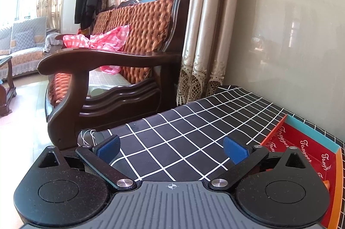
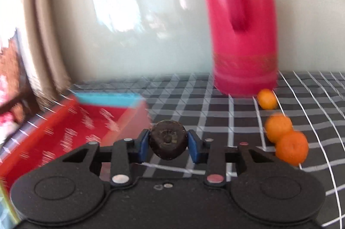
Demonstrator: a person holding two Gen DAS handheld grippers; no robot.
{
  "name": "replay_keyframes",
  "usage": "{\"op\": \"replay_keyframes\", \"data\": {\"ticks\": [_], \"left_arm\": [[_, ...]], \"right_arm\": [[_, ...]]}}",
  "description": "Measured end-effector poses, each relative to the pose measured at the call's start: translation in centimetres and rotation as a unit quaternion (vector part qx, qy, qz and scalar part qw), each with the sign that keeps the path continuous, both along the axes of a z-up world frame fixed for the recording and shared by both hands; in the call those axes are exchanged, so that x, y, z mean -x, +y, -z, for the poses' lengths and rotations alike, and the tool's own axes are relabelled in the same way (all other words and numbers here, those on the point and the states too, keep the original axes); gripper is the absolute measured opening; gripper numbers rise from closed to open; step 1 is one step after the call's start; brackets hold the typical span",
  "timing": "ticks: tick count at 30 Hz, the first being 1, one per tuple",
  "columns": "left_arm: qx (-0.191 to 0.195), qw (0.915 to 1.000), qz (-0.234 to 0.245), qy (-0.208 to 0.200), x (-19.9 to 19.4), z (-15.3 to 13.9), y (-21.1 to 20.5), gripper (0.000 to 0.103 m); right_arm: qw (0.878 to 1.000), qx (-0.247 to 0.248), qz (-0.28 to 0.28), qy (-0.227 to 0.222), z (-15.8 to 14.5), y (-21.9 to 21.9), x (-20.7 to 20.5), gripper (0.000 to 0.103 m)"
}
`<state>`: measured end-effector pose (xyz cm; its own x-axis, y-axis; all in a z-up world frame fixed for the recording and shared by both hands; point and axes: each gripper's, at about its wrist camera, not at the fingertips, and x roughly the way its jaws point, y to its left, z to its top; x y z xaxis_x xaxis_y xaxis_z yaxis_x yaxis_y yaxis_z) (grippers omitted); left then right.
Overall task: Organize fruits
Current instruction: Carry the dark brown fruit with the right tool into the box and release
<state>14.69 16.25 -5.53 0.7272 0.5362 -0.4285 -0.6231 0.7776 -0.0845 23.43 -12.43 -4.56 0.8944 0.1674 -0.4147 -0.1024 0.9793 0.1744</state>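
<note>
I am carrying a dark fruit (image 2: 168, 143), clamped between the right gripper (image 2: 168, 146) pads, just right of the red box (image 2: 64, 132). Left gripper (image 1: 171, 148) is idling over the cloth (image 1: 194, 121), fingers wide apart, holding nothing. Three oranges (image 2: 278, 126) are waiting by the red flask (image 2: 241, 35). Next, I judge: swing left over the box, then release.

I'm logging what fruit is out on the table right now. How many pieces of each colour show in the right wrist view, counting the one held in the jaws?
Orange fruit: 3, at and, lying on the checked tablecloth
Dark brown fruit: 1, held in the right gripper
Total: 4
</note>
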Motion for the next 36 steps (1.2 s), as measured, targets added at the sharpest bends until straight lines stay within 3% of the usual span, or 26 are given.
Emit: {"op": "replay_keyframes", "data": {"ticks": [4,8,12,16,18,22,24,28,30,36], "left_arm": [[-0.007,1.0,0.001,0.0,0.1,0.0,-0.2,0.101],[-0.009,1.0,0.0,0.001,0.1,0.0,-0.1,0.101],[-0.012,0.9999,0.001,0.002,0.1,0.0,-0.1,0.101],[-0.01,1.0,0.0,0.001,0.1,0.0,0.0,0.101],[-0.009,1.0,0.001,0.001,0.1,0.0,0.0,0.101],[-0.013,0.9999,0.004,0.001,0.1,-0.1,-0.3,0.101],[-0.016,0.9998,0.008,0.002,0.0,-0.1,-0.7,0.101],[-0.02,0.9994,0.027,0.0,-0.1,-0.3,-1.7,0.101],[-0.027,0.9987,0.042,0.001,-0.2,-0.4,-2.6,0.101],[-0.058,0.9932,0.1,-0.014,-0.3,-1.0,-6.3,0.101]], "right_arm": [[0.996,-0.009,-0.083,-0.027,-1.4,2.6,1.7,0.029],[0.99,0.008,-0.143,-0.006,-0.5,5.6,2.2,0.029],[0.987,0.031,-0.159,0.016,0.7,7.2,2.4,0.03],[0.989,0.034,-0.146,0.013,0.7,7.1,2.1,0.041],[0.991,0.021,-0.135,0.002,0.1,6.5,2.6,0.057],[0.994,0.005,-0.108,-0.021,-1.0,4.9,3.2,0.062],[0.996,0.005,-0.086,-0.033,-1.6,3.9,3.7,0.072],[0.997,0.027,-0.03,-0.062,-2.6,2.0,4.6,0.081],[0.996,0.038,0.004,-0.076,-2.9,1.2,5.1,0.094],[0.986,0.084,0.108,-0.09,-2.9,-1.6,6.4,0.097]]}}
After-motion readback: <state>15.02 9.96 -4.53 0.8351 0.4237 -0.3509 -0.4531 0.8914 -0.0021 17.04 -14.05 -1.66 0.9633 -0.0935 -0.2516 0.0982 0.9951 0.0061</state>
